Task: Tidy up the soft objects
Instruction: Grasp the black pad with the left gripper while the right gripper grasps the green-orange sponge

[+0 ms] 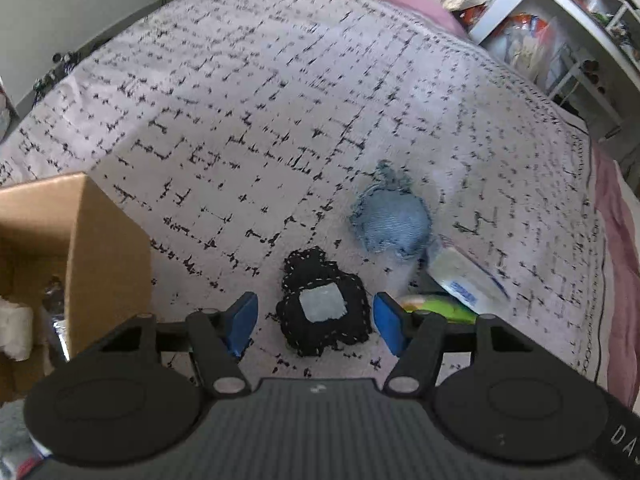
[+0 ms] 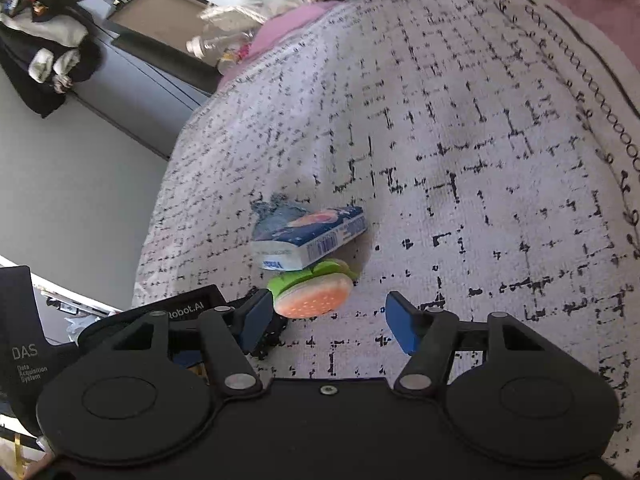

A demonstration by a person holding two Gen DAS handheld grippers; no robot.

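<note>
We see a black knitted pouch (image 1: 323,307) with white stitching and a grey patch lying on the bed's patterned blanket (image 1: 256,128), between the released jaws of our left gripper (image 1: 316,320). Beyond it sits a frayed denim pouch (image 1: 391,222). A tissue pack (image 2: 310,236), blurred, lies lengthwise toward the right atop a green-orange toy (image 2: 314,294), partly hidden. Our right gripper (image 2: 332,322) hangs wide, empty

The far half of the bed (image 1: 280,80) is bare, with lots of room. Near the front edge, a black cloth (image 1: 324,308), blue denim bundle (image 1: 394,220), tissue pack (image 1: 464,276) and orange-green sponge (image 2: 314,294) crowd together. A cardboard box (image 1: 92,252) blocks the left.
</note>
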